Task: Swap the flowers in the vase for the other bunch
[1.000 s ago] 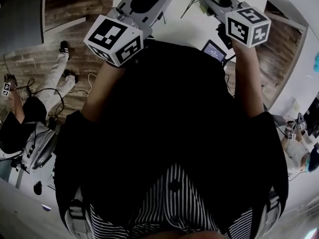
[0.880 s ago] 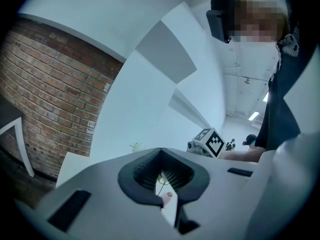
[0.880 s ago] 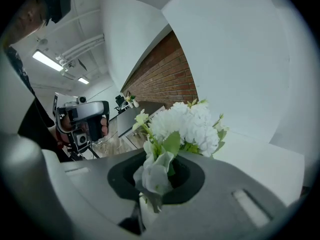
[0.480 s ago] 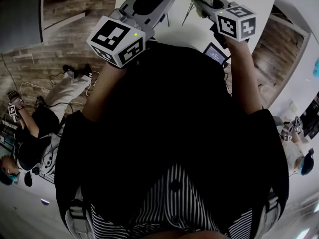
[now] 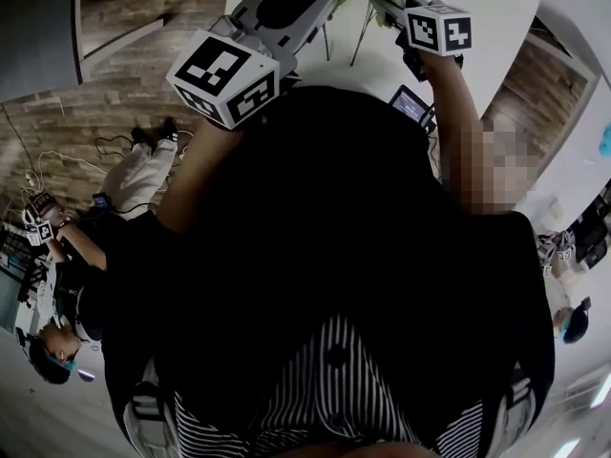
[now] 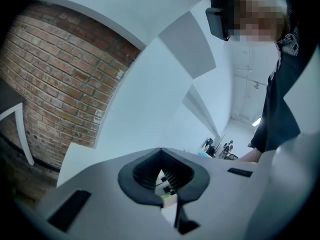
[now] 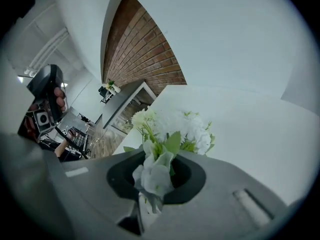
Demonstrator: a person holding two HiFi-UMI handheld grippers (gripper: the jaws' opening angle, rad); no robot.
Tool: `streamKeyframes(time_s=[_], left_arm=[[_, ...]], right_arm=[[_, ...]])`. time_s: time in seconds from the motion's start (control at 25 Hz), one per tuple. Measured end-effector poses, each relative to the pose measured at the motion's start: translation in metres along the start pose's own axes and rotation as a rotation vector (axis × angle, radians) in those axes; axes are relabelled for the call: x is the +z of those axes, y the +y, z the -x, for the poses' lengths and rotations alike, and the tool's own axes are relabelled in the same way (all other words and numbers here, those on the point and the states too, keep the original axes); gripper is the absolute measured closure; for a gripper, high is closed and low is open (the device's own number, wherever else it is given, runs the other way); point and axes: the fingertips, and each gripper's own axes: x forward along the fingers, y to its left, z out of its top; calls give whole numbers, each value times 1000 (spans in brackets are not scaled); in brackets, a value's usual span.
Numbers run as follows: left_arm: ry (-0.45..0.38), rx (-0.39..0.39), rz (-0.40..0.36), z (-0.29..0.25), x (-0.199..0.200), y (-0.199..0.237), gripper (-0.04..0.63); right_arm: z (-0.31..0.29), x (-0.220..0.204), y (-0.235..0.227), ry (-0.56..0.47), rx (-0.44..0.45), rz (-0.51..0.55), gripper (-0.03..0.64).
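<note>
The right gripper view alone shows the grip. The right gripper [image 7: 156, 176] has its jaws drawn close on the stems of a bunch of white flowers [image 7: 175, 126]. One pale bloom sits in the hollow between the pads, and the rest fan out past the tips over a white table [image 7: 250, 134].

The left gripper view shows the left gripper [image 6: 163, 179] with its jaws almost together. Only a narrow slit remains, and a fleck of pale green in it is too small to identify.

From the head view, only the two marker cubes and the grey gripper bodies show, with the blooms at the top edge. A small screen device [image 5: 410, 101] lies at the table's near edge.

The room has a brick wall [image 6: 55, 79], a wooden floor [image 5: 124, 93] and white walls. People [image 5: 67, 256] sit low on the floor to the left.
</note>
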Motion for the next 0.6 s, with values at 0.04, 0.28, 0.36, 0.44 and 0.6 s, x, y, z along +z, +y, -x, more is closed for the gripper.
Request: streamKeyframes(time_s=[0.04, 0.28, 0.36, 0.44, 0.6], left_arm=[[1, -1, 6, -1, -1, 1, 591], [10, 6, 25, -4, -5, 3, 591], [11, 8, 25, -5, -6, 4, 591], [10, 10, 24, -4, -4, 5, 591], [9, 3, 16, -5, -2, 5, 591]], right_arm=[[-4, -2, -4, 10, -7, -9, 569], [-17, -11, -26, 35, -58, -48, 518], [-16, -12, -33, 33, -77, -51, 470], [-15, -10, -36, 32, -102, -38, 430], [-11, -2, -36, 9, -124, -24, 375]])
